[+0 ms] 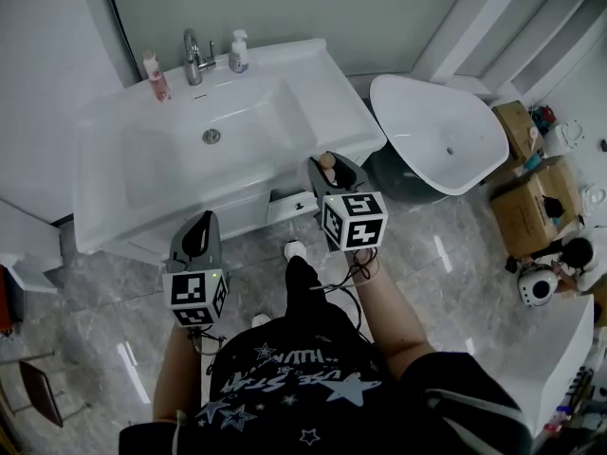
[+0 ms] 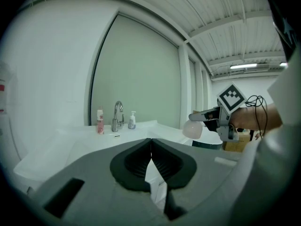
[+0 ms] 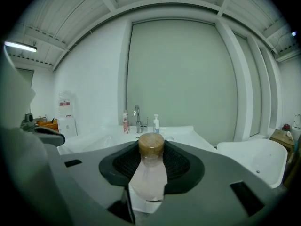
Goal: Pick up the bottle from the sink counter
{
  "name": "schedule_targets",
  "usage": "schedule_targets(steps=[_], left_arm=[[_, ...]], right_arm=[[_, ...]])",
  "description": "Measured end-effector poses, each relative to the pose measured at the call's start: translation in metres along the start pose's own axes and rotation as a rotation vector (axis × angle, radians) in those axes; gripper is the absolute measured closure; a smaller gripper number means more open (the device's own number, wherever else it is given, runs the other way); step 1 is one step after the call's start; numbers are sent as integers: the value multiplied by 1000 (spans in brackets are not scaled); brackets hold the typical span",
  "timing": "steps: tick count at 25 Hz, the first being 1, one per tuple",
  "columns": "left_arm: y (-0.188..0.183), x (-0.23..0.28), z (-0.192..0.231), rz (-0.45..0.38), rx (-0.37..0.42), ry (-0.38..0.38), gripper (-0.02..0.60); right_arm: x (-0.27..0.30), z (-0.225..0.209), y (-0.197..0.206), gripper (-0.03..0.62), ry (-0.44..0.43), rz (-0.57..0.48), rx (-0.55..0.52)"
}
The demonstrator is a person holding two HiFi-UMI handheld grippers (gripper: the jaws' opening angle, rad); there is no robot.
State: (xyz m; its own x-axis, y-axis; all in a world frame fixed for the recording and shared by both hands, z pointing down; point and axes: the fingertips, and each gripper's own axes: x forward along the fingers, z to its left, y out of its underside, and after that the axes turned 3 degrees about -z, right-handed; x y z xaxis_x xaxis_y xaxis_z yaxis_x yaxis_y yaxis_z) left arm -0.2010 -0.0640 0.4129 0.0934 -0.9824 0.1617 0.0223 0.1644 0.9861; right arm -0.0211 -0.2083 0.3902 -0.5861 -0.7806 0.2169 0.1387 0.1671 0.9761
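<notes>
My right gripper (image 1: 328, 167) is shut on a pale bottle (image 3: 149, 175) with a tan round cap (image 3: 151, 144), which stands upright between the dark pads. It hangs in front of the white sink counter (image 1: 322, 74), near the counter's right front corner. In the left gripper view the same bottle (image 2: 192, 129) shows at the right, held off the counter. My left gripper (image 1: 201, 226) is lower and to the left, in front of the vanity. It is shut (image 2: 150, 150) and holds nothing.
On the back of the counter stand a pink bottle (image 1: 156, 76), a chrome faucet (image 1: 193, 57) and a soap dispenser (image 1: 238, 53). A white bathtub (image 1: 438, 131) lies to the right, with cardboard boxes (image 1: 531, 207) beyond it. A drawer (image 1: 289, 207) juts from the vanity.
</notes>
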Motion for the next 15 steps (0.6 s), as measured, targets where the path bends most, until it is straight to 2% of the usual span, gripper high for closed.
schedule_targets(steps=[15], left_arm=[[25, -72, -30, 17, 0, 47, 563]], right_arm=[[-87, 35, 40, 450, 23, 32, 16]])
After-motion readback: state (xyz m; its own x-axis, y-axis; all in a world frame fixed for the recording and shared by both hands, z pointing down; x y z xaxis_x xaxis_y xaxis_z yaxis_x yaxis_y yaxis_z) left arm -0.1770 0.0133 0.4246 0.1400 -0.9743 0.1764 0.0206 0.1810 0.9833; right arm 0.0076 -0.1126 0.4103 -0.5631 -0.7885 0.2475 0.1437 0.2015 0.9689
